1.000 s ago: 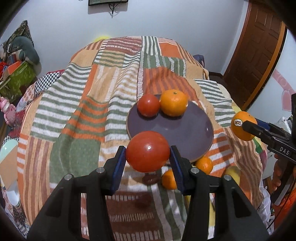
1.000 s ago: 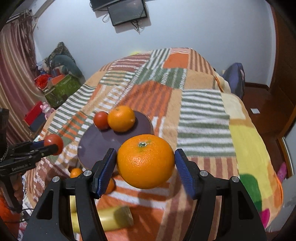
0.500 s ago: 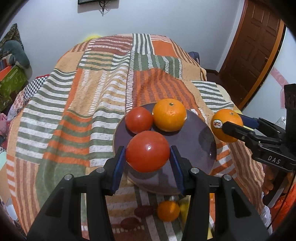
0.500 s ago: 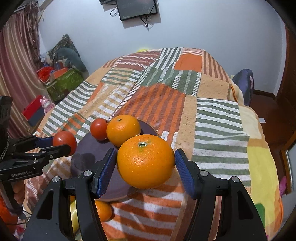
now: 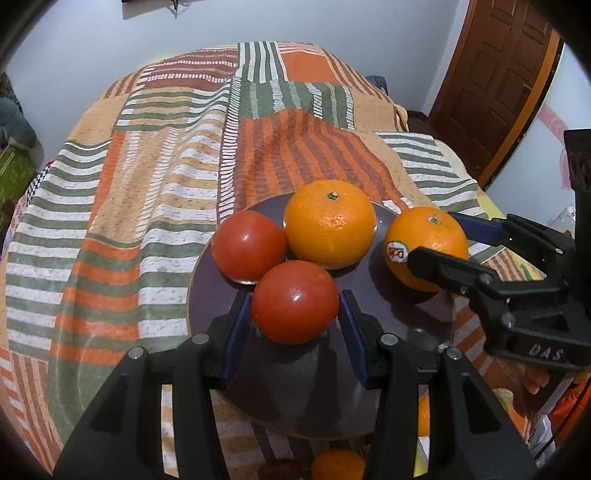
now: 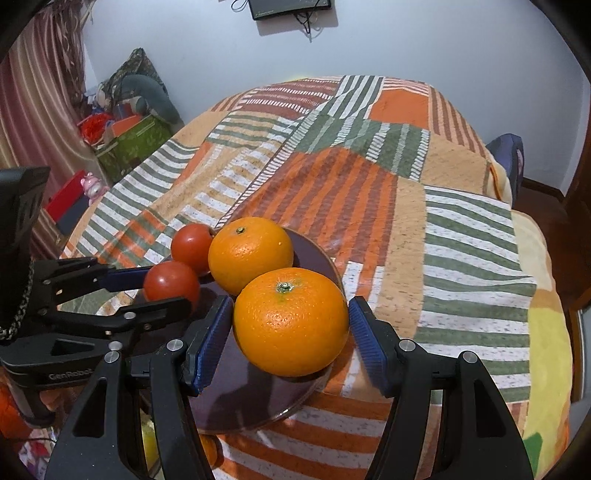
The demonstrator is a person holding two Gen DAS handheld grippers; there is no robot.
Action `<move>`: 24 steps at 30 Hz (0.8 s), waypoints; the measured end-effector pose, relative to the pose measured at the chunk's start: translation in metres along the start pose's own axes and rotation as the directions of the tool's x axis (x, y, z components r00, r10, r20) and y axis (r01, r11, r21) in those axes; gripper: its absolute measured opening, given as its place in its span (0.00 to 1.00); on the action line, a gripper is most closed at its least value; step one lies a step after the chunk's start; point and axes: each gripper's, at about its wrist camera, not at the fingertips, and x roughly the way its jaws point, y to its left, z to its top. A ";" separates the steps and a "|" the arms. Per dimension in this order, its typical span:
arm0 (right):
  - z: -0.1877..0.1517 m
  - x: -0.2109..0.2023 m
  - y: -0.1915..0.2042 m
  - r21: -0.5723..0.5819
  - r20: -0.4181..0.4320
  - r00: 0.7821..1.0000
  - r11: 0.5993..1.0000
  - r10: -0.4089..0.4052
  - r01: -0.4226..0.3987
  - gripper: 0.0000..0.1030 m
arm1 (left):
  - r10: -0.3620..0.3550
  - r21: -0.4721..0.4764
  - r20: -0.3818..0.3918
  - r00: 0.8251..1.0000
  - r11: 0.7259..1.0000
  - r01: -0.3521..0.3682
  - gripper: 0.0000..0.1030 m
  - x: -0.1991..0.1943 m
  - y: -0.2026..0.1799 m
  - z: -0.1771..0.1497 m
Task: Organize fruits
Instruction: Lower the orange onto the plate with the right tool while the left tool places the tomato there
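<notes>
plate (image 5: pixel 207 288) held tomato, orange at 12 | left gripper (image 5: pixel 294 314) clamped tomato (image 5: pixel 294 302) | right gripper (image 6: pixel 291 325) clamped orange (image 6: pixel 291 320) | both unplaced

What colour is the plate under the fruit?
Dark purple plate, seen best in the left wrist view.

Left wrist view: close above plate (image 5: pixel 207 295), facing door side. Right wrist view: close, facing wall screen (image 6: pixel 290 8). Both share plate (image 6: pixel 317 254), fruit, bedspread (image 5: pixel 147 184).
</notes>
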 end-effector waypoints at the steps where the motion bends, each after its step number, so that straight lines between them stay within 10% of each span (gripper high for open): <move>1: 0.000 0.002 0.000 -0.004 -0.005 1.000 1.000 0.000 0.000 0.60 | 0.000 0.003 -0.004 1.000 1.000 0.000 0.46 0.003 0.000 0.001; 24: 0.000 -0.021 0.009 -0.027 0.031 0.999 0.999 -0.037 0.038 0.62 | 0.042 -0.001 0.049 0.998 0.999 -0.042 0.64 -0.027 -0.004 -0.003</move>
